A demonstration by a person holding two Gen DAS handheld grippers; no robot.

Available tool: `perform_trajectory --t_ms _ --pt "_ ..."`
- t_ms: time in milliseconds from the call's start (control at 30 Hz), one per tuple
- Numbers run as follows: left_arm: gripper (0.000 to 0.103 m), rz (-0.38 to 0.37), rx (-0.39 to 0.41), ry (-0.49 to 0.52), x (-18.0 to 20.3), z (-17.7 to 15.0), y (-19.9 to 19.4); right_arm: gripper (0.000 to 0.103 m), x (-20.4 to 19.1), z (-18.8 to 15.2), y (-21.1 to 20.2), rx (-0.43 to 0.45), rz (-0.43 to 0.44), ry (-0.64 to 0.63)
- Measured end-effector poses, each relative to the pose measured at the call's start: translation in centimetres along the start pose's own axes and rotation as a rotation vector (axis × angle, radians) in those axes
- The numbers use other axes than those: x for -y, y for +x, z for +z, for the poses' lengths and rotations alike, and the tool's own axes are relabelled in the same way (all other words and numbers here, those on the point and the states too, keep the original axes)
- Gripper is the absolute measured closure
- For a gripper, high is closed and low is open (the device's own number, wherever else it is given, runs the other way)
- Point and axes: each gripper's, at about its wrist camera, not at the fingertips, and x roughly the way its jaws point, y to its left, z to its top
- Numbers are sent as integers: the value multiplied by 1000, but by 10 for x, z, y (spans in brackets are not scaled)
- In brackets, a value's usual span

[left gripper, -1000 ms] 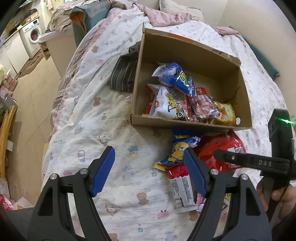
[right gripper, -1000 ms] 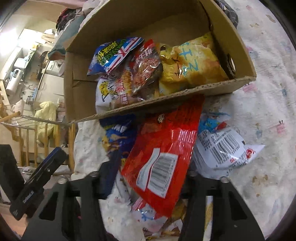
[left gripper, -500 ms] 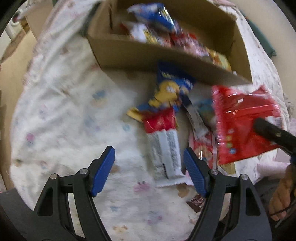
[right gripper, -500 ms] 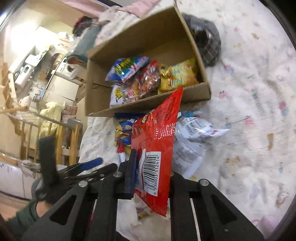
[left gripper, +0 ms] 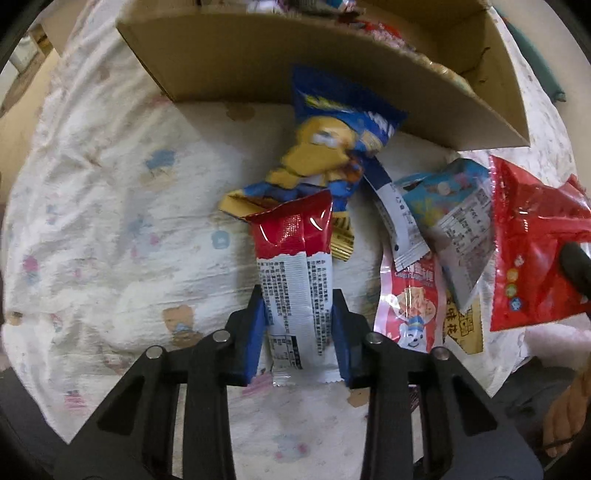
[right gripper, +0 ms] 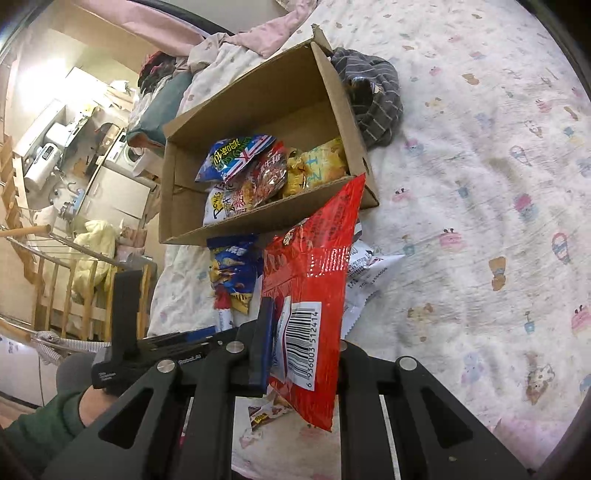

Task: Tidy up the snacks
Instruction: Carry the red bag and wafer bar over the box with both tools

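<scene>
Only in R wrist view: cardboard box (right gripper: 343, 110) contents, striped cloth (right gripper: 376, 92).

Setting: a lived-in home bedroom. Evidence: white bedsheet printed with small pastel cartoon animals (right gripper: 480, 184) filling the right of the frame; crumpled pink bedding (right gripper: 258, 33) at top; white front-loading washing machine (right gripper: 127, 155) and wooden drying rack (right gripper: 55, 266) at left.

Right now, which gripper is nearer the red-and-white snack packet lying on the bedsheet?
Left. The left gripper is closing around the red-and-white packet, pads at its sides. The right gripper is off beside it, holding the red bag.
</scene>
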Motion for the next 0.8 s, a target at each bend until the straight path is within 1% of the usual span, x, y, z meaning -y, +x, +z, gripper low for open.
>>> perform_trajectory --t_ms 100,167,267,333,433,500,533,667,733,800 --pt "74 27 49 25 0 -8 -19 89 -6 0 -2 4 12 -14" --pt "74 33 76 36 -1 -16 -30 89 -11 0 -1 6 12 -27" --pt "74 43 126 26 -4 -23 -50 89 -18 1 -5 27 22 -38" --pt "74 50 161 15 -7 -24 -63 89 -26 2 -12 57 13 -62" --pt "74 37 175 -13 -15 -18 -77 89 -32 6 -19 87 12 -74" --pt "74 45 196 -16 -20 -8 -88 89 -35 12 -24 107 23 -75" --pt "74 56 216 -5 -22 2 -96 89 -38 16 -26 121 22 -83" --pt "74 103 294 38 -16 35 -119 89 -46 35 -32 164 23 -93" --pt "74 116 320 57 -17 50 -127 89 -49 46 -32 186 16 -101" --pt "74 125 343 73 -13 64 -134 89 -50 57 -29 196 29 -97"
